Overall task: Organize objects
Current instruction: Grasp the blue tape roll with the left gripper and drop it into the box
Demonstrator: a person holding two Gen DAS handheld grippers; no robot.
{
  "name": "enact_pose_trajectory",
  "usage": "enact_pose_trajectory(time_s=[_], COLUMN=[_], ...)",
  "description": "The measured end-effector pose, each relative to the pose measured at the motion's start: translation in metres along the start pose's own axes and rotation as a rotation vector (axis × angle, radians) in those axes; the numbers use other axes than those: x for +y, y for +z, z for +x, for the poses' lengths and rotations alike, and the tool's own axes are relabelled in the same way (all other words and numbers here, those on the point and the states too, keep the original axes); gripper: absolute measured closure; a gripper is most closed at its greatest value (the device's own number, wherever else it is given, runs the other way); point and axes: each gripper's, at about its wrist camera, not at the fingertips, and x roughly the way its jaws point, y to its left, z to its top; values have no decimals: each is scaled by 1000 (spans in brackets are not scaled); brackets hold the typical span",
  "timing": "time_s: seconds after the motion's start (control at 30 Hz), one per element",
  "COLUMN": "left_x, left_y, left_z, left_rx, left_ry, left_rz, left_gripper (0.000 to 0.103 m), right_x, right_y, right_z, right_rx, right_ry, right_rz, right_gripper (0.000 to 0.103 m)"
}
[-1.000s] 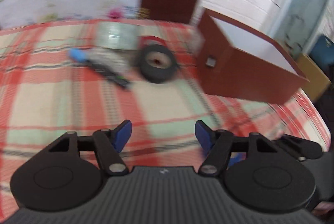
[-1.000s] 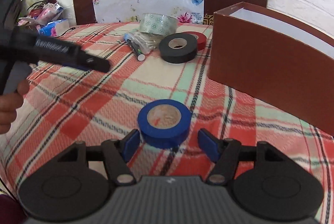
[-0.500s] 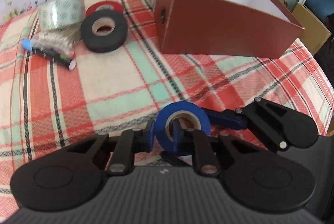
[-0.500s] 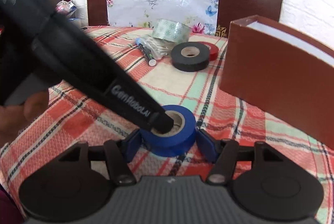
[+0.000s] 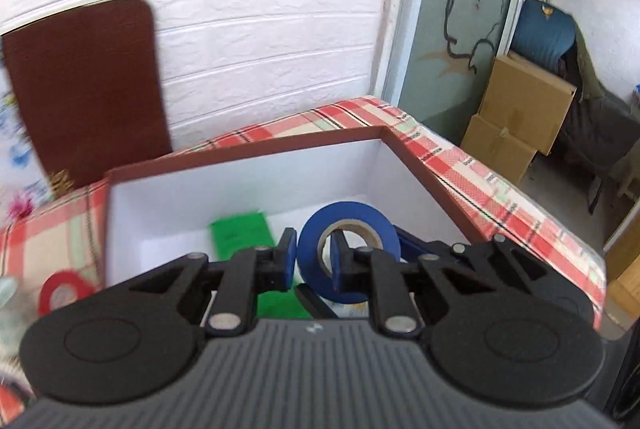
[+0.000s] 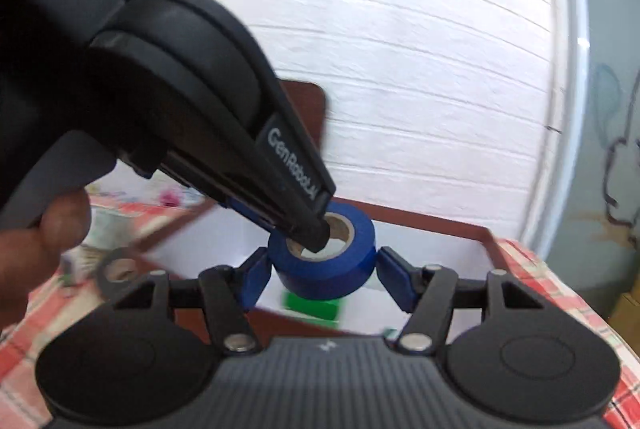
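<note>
Left gripper [image 5: 313, 261] clamped tight on the blue tape roll's [image 5: 349, 249] wall, one finger through the core. Right gripper [image 6: 322, 275] squeezing its outside too. Roll hanging over the brown box [image 5: 416, 165], above something green [image 5: 240, 235].

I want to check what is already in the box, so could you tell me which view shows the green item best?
The left wrist view: the flat green item lies on the white floor of the brown box, partly behind the tool. The right wrist view shows only a green patch below the blue tape roll.
</note>
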Motion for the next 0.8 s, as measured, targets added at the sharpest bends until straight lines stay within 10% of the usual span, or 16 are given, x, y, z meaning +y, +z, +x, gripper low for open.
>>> enact_pose_trajectory(time_s=[0.2, 0.3, 0.8], left_x=[-18, -18, 2], left_y=[13, 13, -21], left_z=[32, 35, -21], left_rx=[21, 13, 6], left_ry=[55, 175, 301], left_rz=[6, 27, -32], left_gripper=[81, 56, 55], right_x=[-23, -38, -31], right_y=[-4, -5, -12], right_z=[43, 63, -3], right_rx=[65, 114, 71], right_ry=[-60, -78, -73], right_rz=[10, 87, 181], right_gripper=[43, 39, 38])
